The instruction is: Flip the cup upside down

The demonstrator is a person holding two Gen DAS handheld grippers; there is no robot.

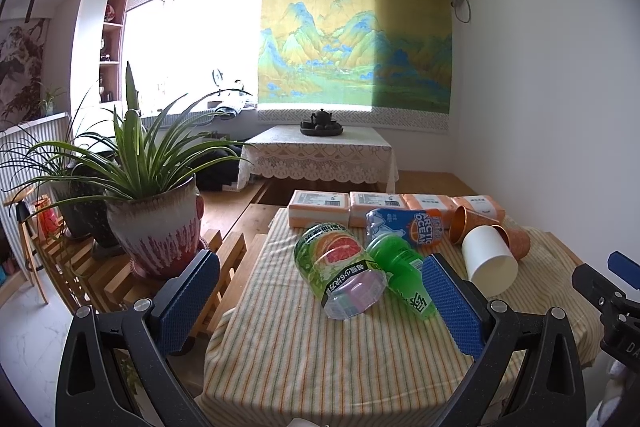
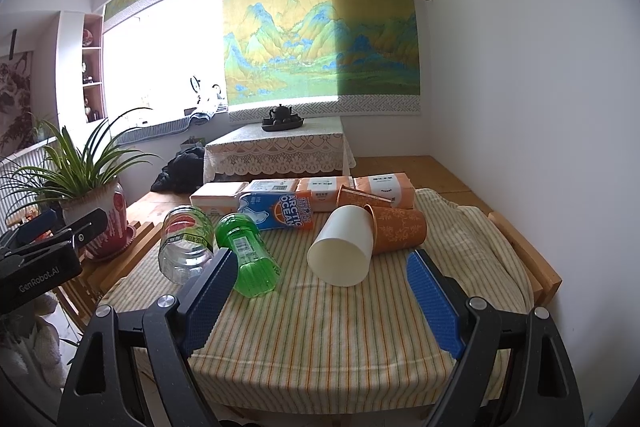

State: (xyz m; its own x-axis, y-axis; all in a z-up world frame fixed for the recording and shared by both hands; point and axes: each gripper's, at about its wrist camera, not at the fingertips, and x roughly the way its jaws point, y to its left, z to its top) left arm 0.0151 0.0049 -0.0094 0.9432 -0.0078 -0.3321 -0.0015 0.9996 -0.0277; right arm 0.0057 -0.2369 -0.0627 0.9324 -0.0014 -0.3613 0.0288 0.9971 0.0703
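A white paper cup lies on its side on the striped cloth, its flat base toward me and its mouth pushed into an orange patterned cup. A second orange cup lies behind them. In the left wrist view the white cup is at the right, beside the orange cups. My right gripper is open, hovering in front of the white cup with nothing between its blue pads. My left gripper is open in front of the bottles, holding nothing.
A grapefruit-label bottle, a green bottle and an Arctic Ocean pack lie left of the cups. Orange tissue packs line the table's far edge. A potted plant stands on a wooden rack at the left.
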